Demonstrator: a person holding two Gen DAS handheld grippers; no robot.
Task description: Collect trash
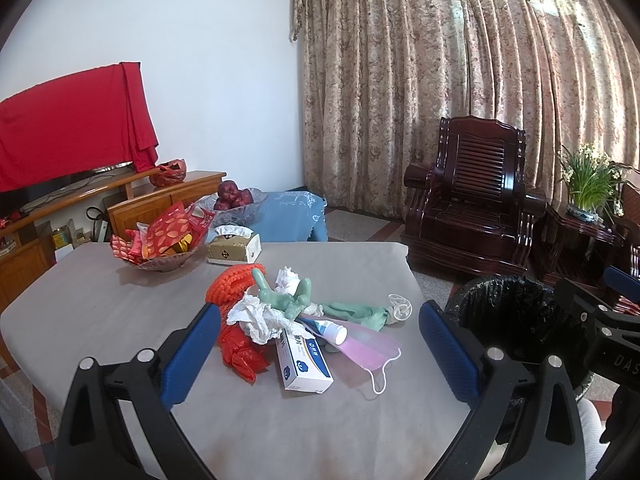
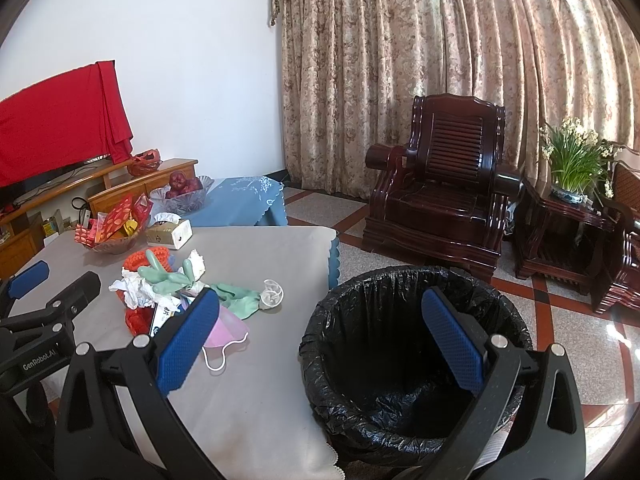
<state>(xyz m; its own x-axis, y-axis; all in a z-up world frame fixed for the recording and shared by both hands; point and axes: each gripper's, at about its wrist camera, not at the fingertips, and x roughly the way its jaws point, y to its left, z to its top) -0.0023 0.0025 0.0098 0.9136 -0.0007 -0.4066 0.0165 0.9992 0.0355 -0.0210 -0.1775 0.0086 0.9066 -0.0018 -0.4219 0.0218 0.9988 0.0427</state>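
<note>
A heap of trash lies mid-table: crumpled white paper (image 1: 260,314), a red plastic bag (image 1: 238,354), orange netting (image 1: 230,284), a green rubber glove (image 1: 288,300), a white-and-blue box (image 1: 306,364), a pink face mask (image 1: 366,344) and a clear plastic piece (image 1: 400,305). My left gripper (image 1: 320,356) is open above the near side of the heap, touching nothing. A bin lined with a black bag (image 2: 412,344) stands on the floor at the table's right edge. My right gripper (image 2: 320,336) is open over the bin's near-left rim, holding nothing.
On the grey-clothed table (image 1: 100,312), at its far side, sit a glass bowl of red packets (image 1: 160,246) and a tissue box (image 1: 234,246). Behind stand a blue-covered table with a fruit bowl (image 1: 236,202), a dark wooden armchair (image 1: 472,196) and a potted plant (image 1: 588,188).
</note>
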